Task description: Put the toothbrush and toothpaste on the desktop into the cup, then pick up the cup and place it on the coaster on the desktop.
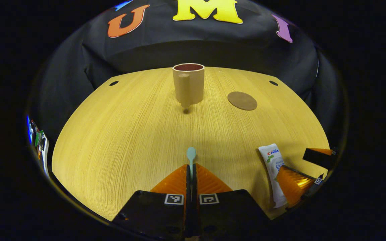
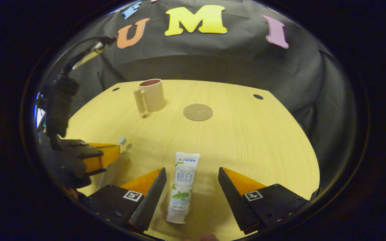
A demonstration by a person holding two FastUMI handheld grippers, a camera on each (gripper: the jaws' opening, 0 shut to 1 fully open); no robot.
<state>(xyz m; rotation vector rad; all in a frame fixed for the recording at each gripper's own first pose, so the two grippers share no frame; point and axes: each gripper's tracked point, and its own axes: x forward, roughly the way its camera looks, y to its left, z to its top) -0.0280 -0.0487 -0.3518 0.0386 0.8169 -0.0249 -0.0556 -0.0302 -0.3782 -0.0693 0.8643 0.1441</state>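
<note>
At the near edge of the counter both tools are at work. The left tool has its jaws pressed together on the toothbrush, whose pale head pokes out ahead of the tips. The right tool stands wide, one finger on each side of the toothpaste without touching it; the tube lies flat on the wood. Toward the far edge the cup stands upright with its handle turned to the near side, and as far as its dark mouth shows there is nothing in it. The coaster lies bare just beside the cup, apart from it. By this reading nothing has been delivered: the brush is gripped, the tube not yet, and both must go into the cup before it goes onto the coaster.
</note>
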